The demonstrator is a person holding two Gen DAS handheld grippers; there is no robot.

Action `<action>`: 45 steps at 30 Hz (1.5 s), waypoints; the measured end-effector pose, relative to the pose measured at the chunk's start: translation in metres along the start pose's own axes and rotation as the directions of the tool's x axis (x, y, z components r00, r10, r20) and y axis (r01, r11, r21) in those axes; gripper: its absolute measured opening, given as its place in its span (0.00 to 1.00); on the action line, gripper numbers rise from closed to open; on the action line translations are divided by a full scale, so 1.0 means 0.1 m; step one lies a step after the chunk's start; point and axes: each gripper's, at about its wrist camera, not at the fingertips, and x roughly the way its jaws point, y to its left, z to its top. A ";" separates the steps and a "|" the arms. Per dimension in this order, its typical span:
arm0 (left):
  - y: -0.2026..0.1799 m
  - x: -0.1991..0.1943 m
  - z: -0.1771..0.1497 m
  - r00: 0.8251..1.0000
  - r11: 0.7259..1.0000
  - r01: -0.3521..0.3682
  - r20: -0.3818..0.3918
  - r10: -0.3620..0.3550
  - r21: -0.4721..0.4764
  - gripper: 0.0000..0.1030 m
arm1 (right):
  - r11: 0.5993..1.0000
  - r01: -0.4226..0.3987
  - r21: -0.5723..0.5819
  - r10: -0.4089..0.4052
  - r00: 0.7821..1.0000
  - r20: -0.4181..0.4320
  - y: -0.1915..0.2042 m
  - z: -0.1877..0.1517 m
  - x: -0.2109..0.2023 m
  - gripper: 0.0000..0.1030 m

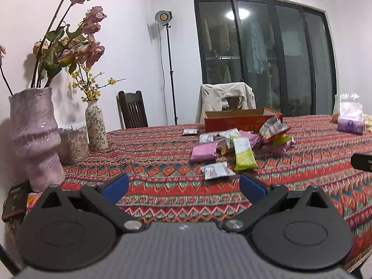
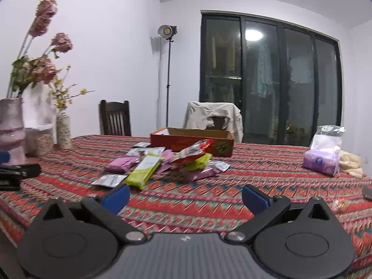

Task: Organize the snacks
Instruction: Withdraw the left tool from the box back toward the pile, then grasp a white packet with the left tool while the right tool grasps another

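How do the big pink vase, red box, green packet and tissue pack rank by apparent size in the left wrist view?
1. pink vase, though it sits nearest the camera
2. red box
3. green packet and tissue pack look alike; unranked.

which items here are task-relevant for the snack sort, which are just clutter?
Task-relevant:
- snack packets, loose pile on the tablecloth
- open red cardboard box behind the pile
- left hand-held gripper and right hand-held gripper, both open, empty

Clutter:
- pink vase
- small floral vase
- tissue pack
- chair with jacket
- light stand
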 end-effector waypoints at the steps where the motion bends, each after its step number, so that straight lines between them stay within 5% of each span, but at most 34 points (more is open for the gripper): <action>1: 0.00 -0.01 -0.03 1.000 1.000 0.002 -0.002 -0.002 0.000 1.00 | 1.000 0.003 -0.006 -0.002 1.000 0.006 0.02 -0.03 -0.03 1.00; 18: -0.02 0.24 -0.10 0.996 0.996 0.051 -0.064 -0.056 -0.077 1.00 | 1.000 0.010 0.013 -0.010 0.999 -0.038 0.04 -0.20 0.12 1.00; 34: -0.23 1.35 0.23 0.972 0.996 0.083 -0.217 -0.089 -0.038 0.99 | 0.999 -0.012 0.033 0.015 0.996 -0.093 -0.03 0.10 0.81 0.92; 45: -0.26 1.98 0.25 0.936 0.987 0.135 -0.317 -0.154 -0.082 0.79 | 1.000 -0.009 0.024 0.012 0.992 -0.126 -0.04 0.34 1.43 0.90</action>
